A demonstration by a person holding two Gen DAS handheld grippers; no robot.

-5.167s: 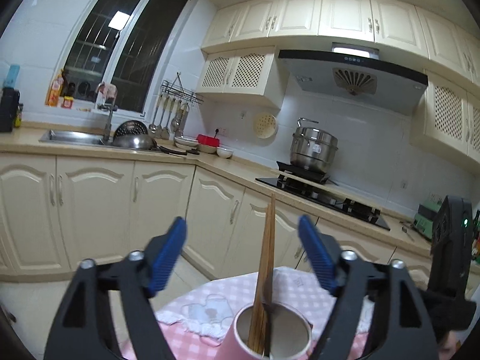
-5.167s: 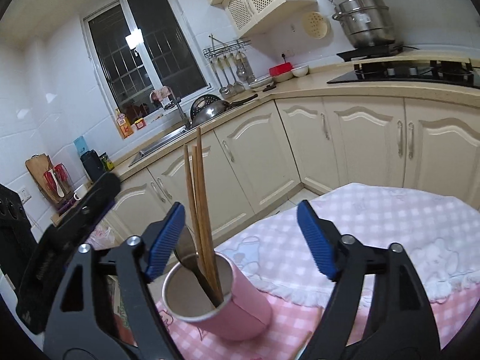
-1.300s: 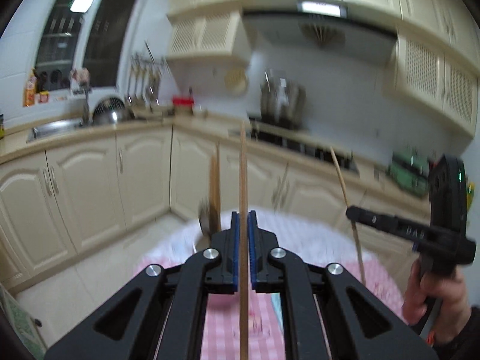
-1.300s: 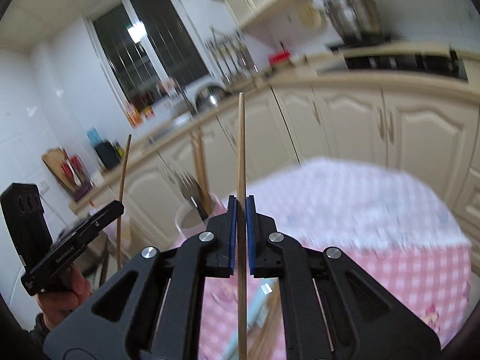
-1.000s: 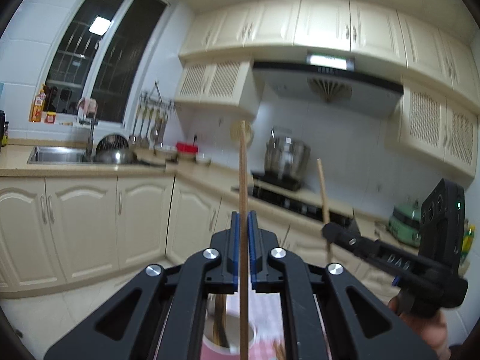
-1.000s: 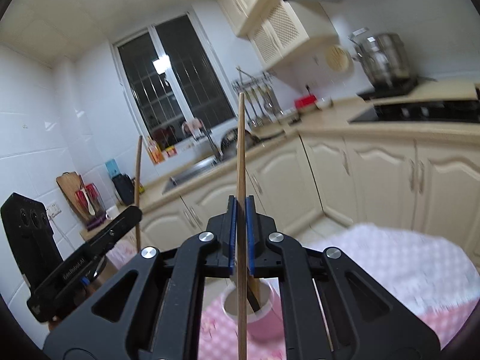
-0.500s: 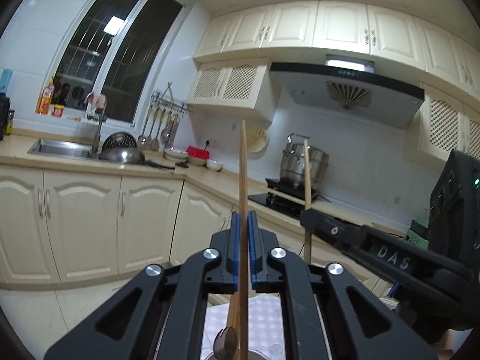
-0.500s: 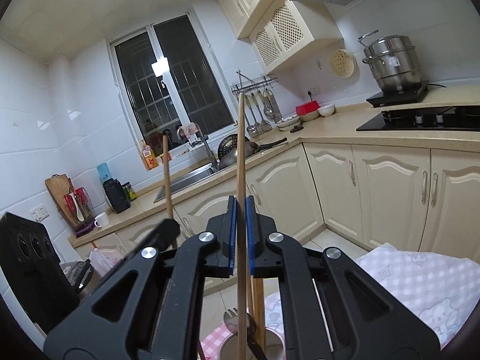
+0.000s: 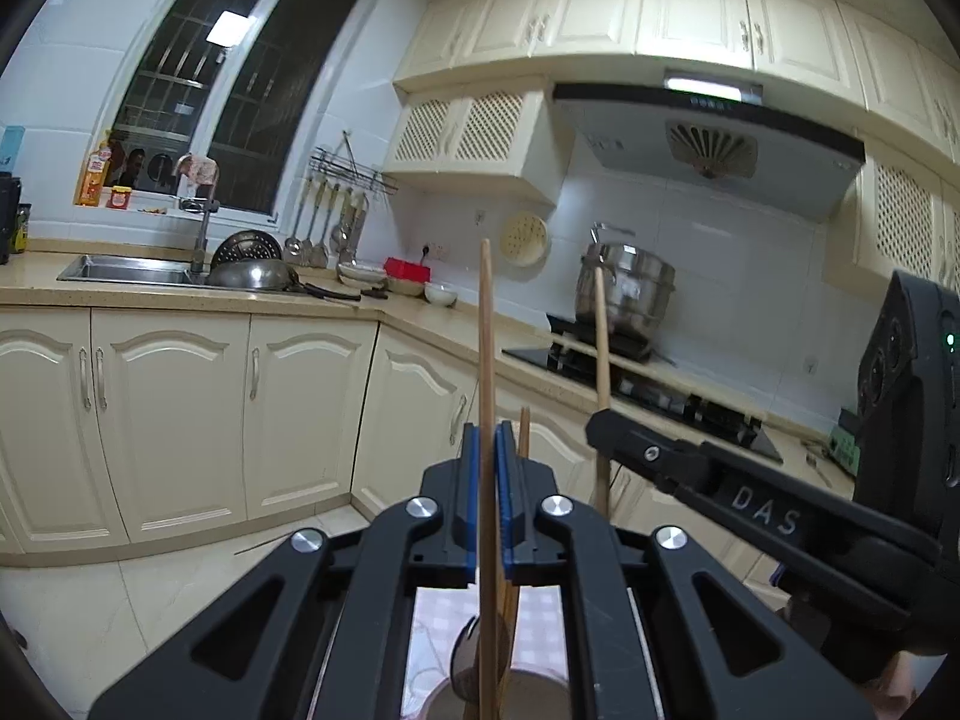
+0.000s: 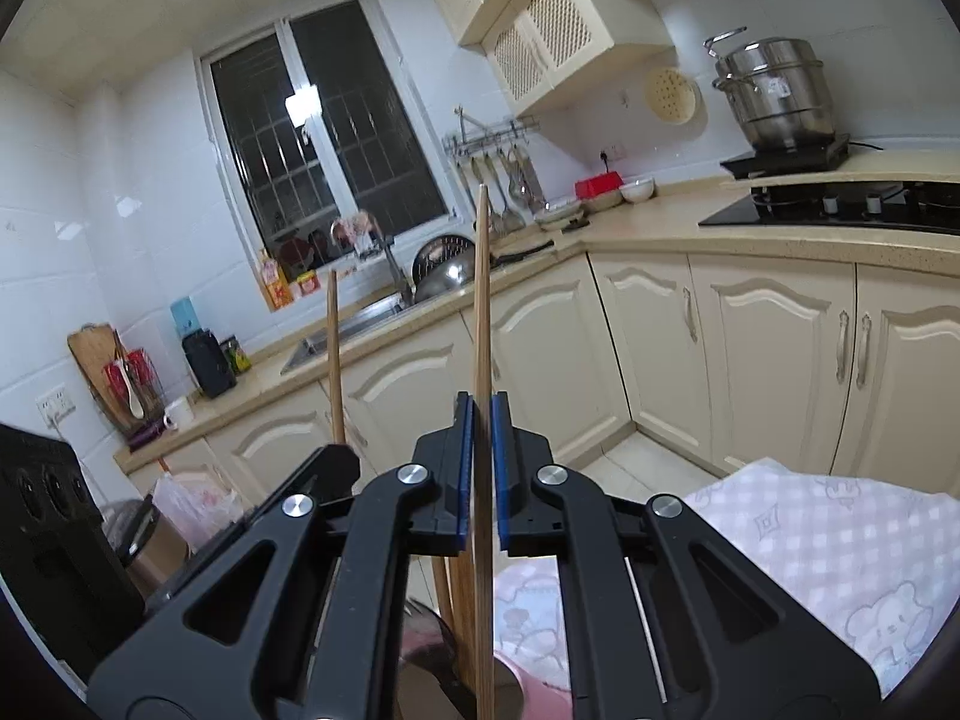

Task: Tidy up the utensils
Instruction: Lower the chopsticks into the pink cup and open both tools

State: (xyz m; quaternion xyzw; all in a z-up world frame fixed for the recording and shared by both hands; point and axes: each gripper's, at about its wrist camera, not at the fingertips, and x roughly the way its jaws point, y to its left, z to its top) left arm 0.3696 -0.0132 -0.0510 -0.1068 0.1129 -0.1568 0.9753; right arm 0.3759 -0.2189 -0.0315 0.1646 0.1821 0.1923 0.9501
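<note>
A: How far along does the sorting look?

B: Mid-drop, I'd judge. The left gripper (image 9: pixel 487 501) has its blue-padded jaws pressed nearly together on a long pale wooden chopstick (image 9: pixel 485 360), held upright. The right gripper (image 10: pixel 478 468) grips a second wooden chopstick (image 10: pixel 482 312) the same way, jaws shut down to the stick's width.

A: And where are they headed?

B: Both sticks hang over the round pink utensil cup (image 10: pixel 540 693), whose mouth shows just below the fingers. It already holds a few brown wooden chopsticks (image 10: pixel 459 588) and a dark metal spoon (image 9: pixel 467 657). So some utensils are in; these two are not yet released. Whether their lower tips are inside the rim, I cannot tell.

A: Room to move?

B: Tight between the tools. The right gripper's black arm sits just beside the left one's fingers in the left view, so they could knock together. The cup stands on a pink checked tablecloth (image 10: pixel 852 546), and its rim is a narrow target with sticks leaning inside. Beyond the table lies open floor before the cream kitchen cabinets (image 9: pixel 174 420), well apart.
</note>
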